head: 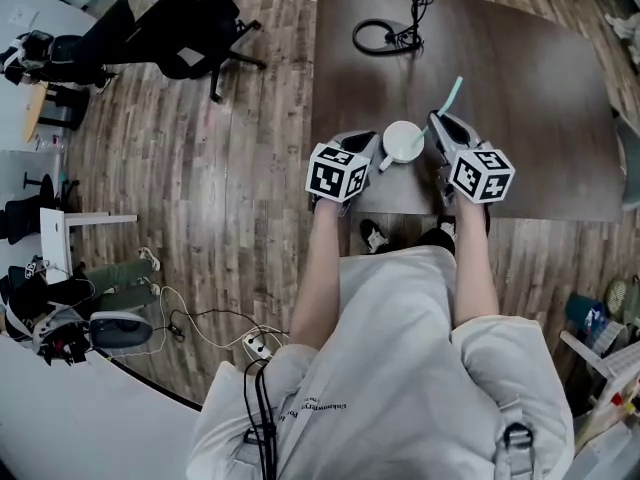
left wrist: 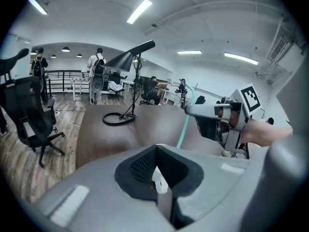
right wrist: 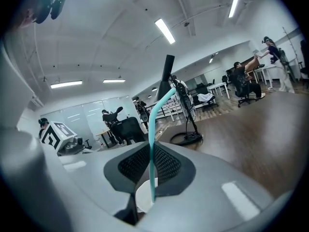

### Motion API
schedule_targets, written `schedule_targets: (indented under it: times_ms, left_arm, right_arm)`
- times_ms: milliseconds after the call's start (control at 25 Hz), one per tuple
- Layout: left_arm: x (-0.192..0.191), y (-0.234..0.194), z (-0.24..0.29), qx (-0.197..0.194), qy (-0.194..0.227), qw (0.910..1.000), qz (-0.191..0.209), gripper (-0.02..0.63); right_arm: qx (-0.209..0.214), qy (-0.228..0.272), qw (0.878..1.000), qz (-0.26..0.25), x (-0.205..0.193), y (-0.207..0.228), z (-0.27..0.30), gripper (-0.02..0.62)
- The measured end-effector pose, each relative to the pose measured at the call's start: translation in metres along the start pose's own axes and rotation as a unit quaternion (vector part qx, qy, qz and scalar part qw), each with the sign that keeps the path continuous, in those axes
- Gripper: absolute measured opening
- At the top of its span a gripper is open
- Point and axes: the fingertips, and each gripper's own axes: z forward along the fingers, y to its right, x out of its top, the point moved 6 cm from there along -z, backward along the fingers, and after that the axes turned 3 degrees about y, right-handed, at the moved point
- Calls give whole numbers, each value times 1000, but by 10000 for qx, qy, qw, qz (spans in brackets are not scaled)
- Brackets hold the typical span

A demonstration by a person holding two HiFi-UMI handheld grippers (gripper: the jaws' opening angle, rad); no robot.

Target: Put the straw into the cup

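Over dark table [head: 520,88], steady the cup [head: 403,138] pinched by your left gripper [head: 372,148]; lower the straw [head: 452,93] clamped in your right gripper [head: 438,128] plumb.

Wood-plank floor [head: 250,148], dark table [head: 520,78], black office chair [head: 185,28], ceiling strip lights [left wrist: 139,11].

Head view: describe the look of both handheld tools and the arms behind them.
The left tool and right tool have smooth grey shells with black ribbed linings, each carrying a white cube with black square markers. Forearms are unsleeved; the person wears a pale printed top.
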Motion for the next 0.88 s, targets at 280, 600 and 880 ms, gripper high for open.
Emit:
schedule_targets:
  times_ms: [280, 600, 880]
  left_arm:
    - [-1, 3, -8, -56, 29, 9999, 115, 0]
    - [-1, -4, -15, 25, 94, 9999, 38, 0]
    - [-1, -4, -15, -39, 55, 10000, 48, 0]
  right_arm:
    - [-68, -608, 9977, -283, -40, -20, 26, 52]
    - [-139, -978, 9946, -333, -60, -23, 35, 52]
    - [-119, -1176, 9919, -455, -69, -26, 40, 54]
